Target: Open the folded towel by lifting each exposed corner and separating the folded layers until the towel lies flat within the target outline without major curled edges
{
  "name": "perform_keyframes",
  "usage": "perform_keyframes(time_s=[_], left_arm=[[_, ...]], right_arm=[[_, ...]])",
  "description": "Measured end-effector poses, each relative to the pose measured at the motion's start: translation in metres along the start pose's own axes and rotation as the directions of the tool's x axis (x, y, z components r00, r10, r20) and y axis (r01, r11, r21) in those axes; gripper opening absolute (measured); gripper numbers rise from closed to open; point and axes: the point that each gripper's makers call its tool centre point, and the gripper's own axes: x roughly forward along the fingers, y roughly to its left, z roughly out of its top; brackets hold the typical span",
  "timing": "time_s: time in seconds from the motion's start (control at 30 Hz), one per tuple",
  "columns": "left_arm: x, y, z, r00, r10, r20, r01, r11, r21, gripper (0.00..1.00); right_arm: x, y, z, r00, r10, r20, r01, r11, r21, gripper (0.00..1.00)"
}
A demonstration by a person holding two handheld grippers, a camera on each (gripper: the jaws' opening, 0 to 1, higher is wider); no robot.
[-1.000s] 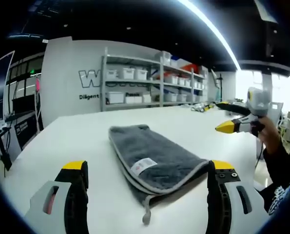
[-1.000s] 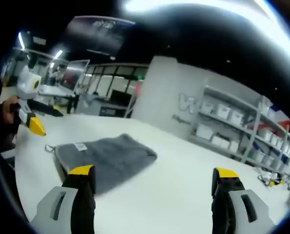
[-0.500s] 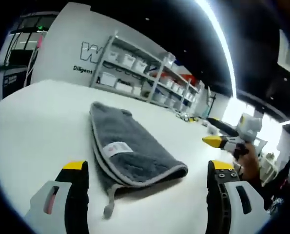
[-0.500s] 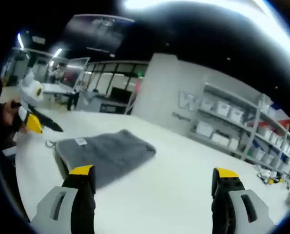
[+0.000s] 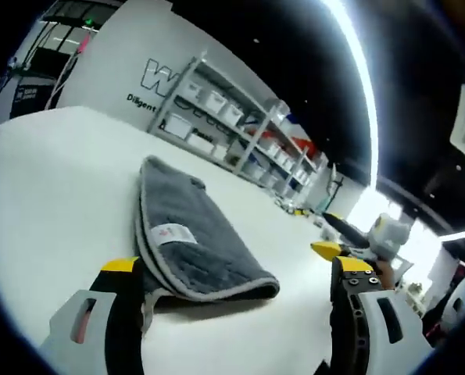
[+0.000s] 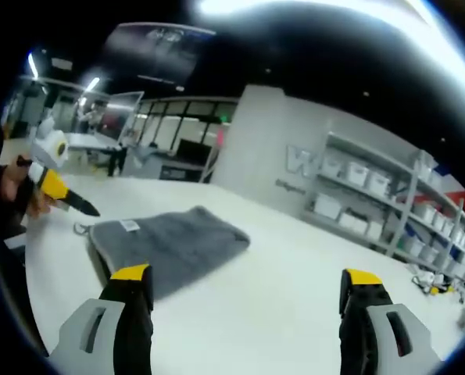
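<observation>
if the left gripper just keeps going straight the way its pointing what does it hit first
Most likely the folded grey towel. In the left gripper view the left gripper has its jaws open, and the towel's near folded edge lies on the white table between them, close ahead. Depth is hard to judge, so it might skim over.

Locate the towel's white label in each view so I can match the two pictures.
Left gripper view: label sits left of centre on the towel, just above the left jaw.
Right gripper view: label sits at the towel's left end, near the loop.
Shared landmark: the shelves of white bins.
</observation>
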Motion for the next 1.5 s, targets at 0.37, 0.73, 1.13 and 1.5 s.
perform_keyframes(time_s=[0.37,0.73,1.13,1.5], left_arm=[[0.003,-0.005,-0.001,1.000,-0.009,0.015,0.010,0.999,-0.051,0.96],[0.003,-0.002,-0.004,1.000,0.013,0.021,-0.011,0.995,-0.099,0.96],[0.009,-0.002,-0.005,1.000,0.001,0.015,0.001,0.991,-0.130,0.93],[0.011,0.034,-0.010,0.993,0.110,0.045,-0.103,0.986,-0.134,0.47]], right_arm=[[-0.001,-0.001,-0.002,1.000,-0.003,-0.002,0.003,1.000,-0.001,0.99],[-0.002,0.001,-0.003,1.000,-0.002,-0.004,0.002,1.000,-0.004,0.99],[0.001,0.006,-0.003,1.000,0.008,-0.008,-0.009,1.000,-0.010,0.99],[-0.001,0.002,-0.004,1.000,0.003,-0.005,-0.003,1.000,-0.003,0.99]])
